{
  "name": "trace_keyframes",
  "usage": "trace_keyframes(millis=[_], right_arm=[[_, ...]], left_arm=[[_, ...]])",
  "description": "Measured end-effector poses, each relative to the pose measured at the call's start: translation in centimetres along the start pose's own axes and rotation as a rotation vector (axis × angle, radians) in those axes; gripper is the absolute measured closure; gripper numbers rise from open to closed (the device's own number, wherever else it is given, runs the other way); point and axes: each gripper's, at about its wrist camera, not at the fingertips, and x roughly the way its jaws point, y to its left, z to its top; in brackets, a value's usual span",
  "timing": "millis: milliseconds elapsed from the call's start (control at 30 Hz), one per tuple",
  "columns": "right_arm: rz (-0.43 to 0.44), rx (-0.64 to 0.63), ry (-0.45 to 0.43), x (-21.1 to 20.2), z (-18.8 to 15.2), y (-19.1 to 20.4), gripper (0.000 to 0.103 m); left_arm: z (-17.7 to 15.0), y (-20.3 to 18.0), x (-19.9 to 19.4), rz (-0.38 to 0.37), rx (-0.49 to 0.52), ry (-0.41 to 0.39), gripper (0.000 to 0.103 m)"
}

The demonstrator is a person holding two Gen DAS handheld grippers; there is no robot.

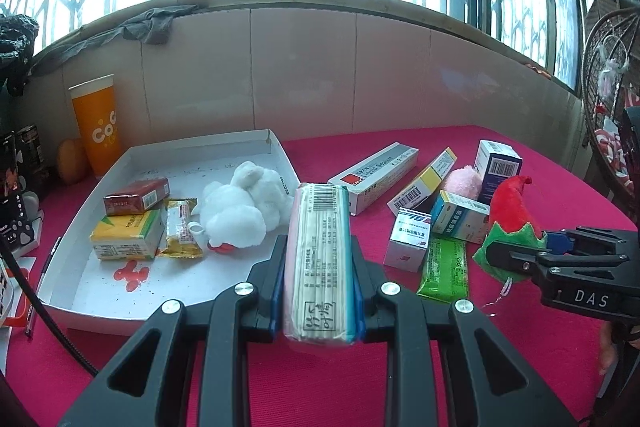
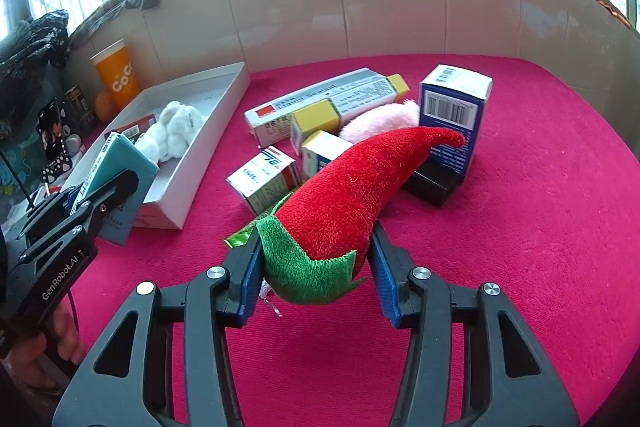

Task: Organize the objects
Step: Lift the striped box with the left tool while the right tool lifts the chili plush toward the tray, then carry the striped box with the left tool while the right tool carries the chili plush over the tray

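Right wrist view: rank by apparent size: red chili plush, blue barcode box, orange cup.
1. red chili plush, though it is nearest the camera, so inflated
2. blue barcode box
3. orange cup, farthest away, so its true size is unsure

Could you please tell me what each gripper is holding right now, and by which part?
Left gripper: the chopstick pack, clamped across its near end. Right gripper: the plush chili, by its green stem end.

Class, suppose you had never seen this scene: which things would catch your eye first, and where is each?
First the red-and-green plush chilli, clamped in the right gripper above the pink tablecloth. Next the long pack of sticks, gripped in the left gripper beside the white tray. Inside that tray lies a fluffy white plush toy.
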Motion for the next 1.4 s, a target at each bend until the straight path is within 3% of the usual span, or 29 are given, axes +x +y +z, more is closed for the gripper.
trace_keyframes(millis=[267, 933, 1400], right_arm=[[0.02, -0.059, -0.002, 0.4, 1.0, 2.5, 0.055], [0.103, -0.213, -0.008, 2.6, 3.5, 10.7, 0.055], [0.132, -0.267, -0.016, 4.1, 6.4, 14.4, 0.055]], left_arm=[[0.0, 1.7, -0.1, 0.022, -0.036, -0.002, 0.078], [0.1, 8.9, -1.1, 0.166, -0.126, -0.028, 0.078], [3.3, 12.7, 0.0, 0.155, -0.178, -0.005, 0.077]])
